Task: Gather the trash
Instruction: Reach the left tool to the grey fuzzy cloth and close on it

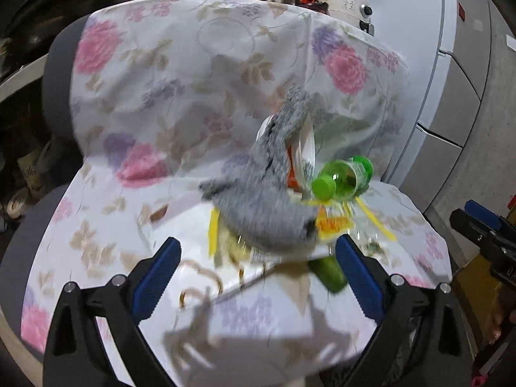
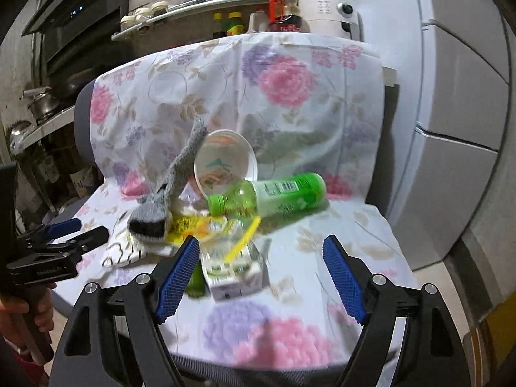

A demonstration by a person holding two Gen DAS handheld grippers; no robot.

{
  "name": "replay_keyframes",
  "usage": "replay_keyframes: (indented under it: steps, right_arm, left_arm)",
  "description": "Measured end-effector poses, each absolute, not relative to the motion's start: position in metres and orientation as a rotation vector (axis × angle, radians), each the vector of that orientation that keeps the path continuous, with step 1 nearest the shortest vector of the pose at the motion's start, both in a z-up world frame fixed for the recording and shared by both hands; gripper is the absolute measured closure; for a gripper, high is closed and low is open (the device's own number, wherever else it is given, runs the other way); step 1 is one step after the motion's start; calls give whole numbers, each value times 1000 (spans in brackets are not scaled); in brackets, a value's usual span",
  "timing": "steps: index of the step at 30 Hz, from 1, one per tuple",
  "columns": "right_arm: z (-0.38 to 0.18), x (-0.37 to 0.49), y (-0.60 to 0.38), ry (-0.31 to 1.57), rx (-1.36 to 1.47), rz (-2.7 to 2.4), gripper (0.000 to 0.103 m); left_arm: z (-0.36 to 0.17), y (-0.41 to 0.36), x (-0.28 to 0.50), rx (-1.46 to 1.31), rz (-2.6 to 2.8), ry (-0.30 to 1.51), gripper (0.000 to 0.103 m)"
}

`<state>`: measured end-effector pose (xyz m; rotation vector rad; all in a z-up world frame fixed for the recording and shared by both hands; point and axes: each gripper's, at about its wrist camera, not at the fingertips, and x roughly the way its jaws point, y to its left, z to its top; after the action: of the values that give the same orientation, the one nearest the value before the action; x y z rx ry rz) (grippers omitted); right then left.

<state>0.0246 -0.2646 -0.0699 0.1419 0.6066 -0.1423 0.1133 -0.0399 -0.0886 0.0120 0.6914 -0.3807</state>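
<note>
- cloth (image 2: 290, 122) behind jaws: floral fabric, matt, soft
- bottle (image 2: 274, 193) ahead: glossy clear green plastic
- sock (image 1: 258, 193): fuzzy grey knit
- right gripper (image 2: 261, 277): matt black plastic, ribbed blue pads

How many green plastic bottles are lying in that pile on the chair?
1 that I can tell: the green bottle lies on its side atop the pile, cap toward the grey sock. Another green object peeks out below; possibly a second bottle, mostly hidden.

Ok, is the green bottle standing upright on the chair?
No, the green bottle lies on its side on the floral cover, cap pointing left.
</note>
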Motion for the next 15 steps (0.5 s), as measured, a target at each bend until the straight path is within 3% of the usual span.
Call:
replay_keyframes:
  steps: [5, 8, 11, 15]
  right_arm:
    - [-77, 48, -273, 612, 174, -136, 24]
    - [-84, 55, -278, 627, 185, -138, 24]
    - [-91, 57, -283, 640, 188, -147, 24]
    - [-94, 54, -287, 643, 186, -162, 24]
  left_arm:
    - [-104, -66, 152, 61, -373, 736, 9]
    - [-120, -82, 172, 116, -367, 782, 15]
    - [-136, -89, 185, 146, -365, 827, 29]
    - [-134, -84, 188, 140, -343, 812, 60]
